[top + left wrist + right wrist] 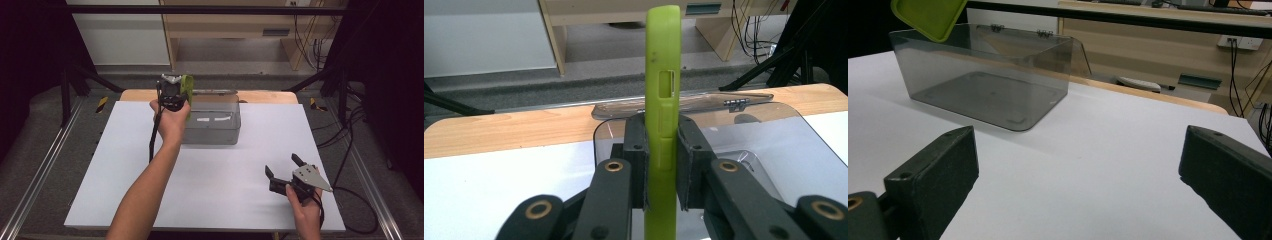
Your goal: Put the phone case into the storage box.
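My left gripper is shut on a lime-green phone case, held edge-on and upright above the left end of a clear grey plastic box. In the left gripper view the case stands between the two black pads, with the open box below and behind it. My right gripper hovers open low over the white table at the near right, nothing between its jaws. The right gripper view has the box ahead and a corner of the green case over its left rim.
The box lid hangs open behind the box, over the wooden strip at the table's far edge. Black frame legs and cables stand to the right of the table. A wooden desk is beyond.
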{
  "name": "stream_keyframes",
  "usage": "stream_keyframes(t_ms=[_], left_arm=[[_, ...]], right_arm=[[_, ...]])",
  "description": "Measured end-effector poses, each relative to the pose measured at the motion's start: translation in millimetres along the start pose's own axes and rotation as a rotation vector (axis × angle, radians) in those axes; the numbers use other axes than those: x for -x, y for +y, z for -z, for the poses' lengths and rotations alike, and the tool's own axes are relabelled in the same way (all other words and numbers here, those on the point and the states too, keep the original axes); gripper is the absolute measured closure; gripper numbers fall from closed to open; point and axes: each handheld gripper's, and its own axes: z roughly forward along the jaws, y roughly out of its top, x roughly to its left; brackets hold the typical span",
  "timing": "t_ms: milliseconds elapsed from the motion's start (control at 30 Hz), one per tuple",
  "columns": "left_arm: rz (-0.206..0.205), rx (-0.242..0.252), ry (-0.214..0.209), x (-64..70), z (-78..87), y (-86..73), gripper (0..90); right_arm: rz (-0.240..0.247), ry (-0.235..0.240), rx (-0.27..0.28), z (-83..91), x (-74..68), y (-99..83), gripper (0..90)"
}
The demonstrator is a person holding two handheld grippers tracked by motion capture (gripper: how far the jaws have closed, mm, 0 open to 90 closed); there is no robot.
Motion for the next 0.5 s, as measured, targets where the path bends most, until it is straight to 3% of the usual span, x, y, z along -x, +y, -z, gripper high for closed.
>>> stream_keyframes(t_ms=[500], left_arm=[[-0.021, -0.026, 0.028, -2.2, -3.3, -4.9, 77.9]], right_arm=[[-0.009, -0.003, 0.002, 0.8, 1.9, 0.1, 2.9]])
